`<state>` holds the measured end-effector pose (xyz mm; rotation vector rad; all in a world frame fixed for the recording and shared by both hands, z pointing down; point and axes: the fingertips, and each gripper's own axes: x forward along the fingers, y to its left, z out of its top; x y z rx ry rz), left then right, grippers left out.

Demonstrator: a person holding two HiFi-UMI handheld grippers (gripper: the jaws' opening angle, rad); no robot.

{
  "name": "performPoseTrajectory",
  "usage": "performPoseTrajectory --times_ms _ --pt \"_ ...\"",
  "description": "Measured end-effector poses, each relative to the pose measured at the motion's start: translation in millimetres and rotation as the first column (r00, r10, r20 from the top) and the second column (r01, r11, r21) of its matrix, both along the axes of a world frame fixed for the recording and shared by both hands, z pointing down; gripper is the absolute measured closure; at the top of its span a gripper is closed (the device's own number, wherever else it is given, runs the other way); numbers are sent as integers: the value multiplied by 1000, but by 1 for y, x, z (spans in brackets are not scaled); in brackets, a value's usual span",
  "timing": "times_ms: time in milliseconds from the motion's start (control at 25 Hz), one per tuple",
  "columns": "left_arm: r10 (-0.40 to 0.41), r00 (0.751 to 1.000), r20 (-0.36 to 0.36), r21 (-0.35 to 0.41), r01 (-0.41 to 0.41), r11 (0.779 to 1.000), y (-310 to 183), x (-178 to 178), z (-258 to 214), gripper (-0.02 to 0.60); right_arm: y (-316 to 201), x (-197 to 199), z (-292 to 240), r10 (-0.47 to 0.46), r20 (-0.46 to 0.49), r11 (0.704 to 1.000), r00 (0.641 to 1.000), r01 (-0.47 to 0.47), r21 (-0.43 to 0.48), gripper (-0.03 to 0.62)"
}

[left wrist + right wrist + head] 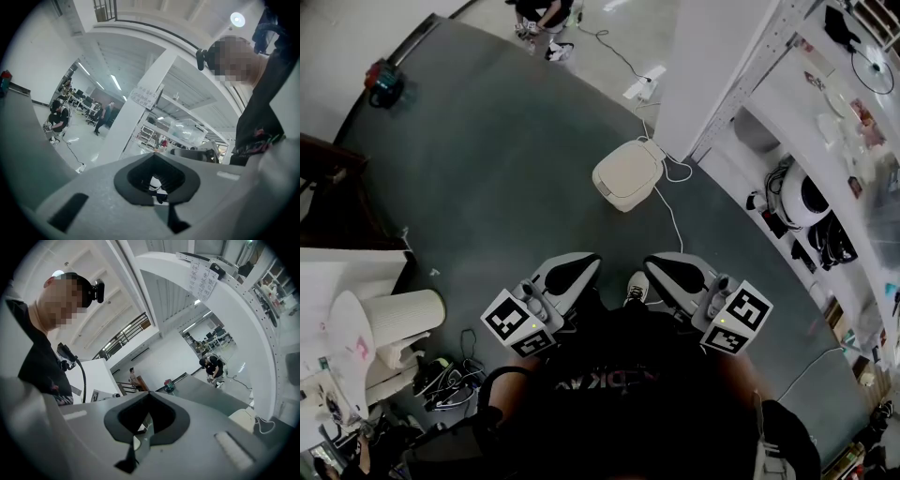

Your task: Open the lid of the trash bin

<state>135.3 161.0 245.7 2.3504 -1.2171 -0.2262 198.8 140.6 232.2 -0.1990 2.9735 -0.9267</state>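
The trash bin point(628, 174) looks like smooth cream plastic, with a dull sheen across its lid. The dark floor covering point(487, 150) under it is matt and faintly grainy, like rubber or low carpet. The pale floor point(75, 140) beyond is polished and throws back the lights. The left gripper point(572, 272) and right gripper point(675, 272) have matt light-grey plastic shells with a black, softer-looking lining. Their marker cubes point(517, 323) carry flat black-and-white print without gloss.

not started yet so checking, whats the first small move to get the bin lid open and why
Probably bring the right gripper forward and down toward the trash bin. The bin stands on the floor ahead, lid shut; that gripper and the left gripper are well short of it, jaws together, holding nothing.
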Motion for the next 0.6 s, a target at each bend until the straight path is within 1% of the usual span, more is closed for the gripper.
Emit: performPoseTrajectory --times_ms 240,440,600 --pt "-2 1000 -5 -2 2 1000 -3 -23 -3 581 -8 -17 -3 29 11 1000 1000 -29 -11 586" --pt "28 1000 3 1 -28 1000 -9 -48 -7 581 -16 -41 -7 70 15 997 997 -70 -21 587" --pt "45 999 -14 5 -45 999 -15 -75 -8 580 -20 -62 -8 107 12 994 994 -106 -24 587"
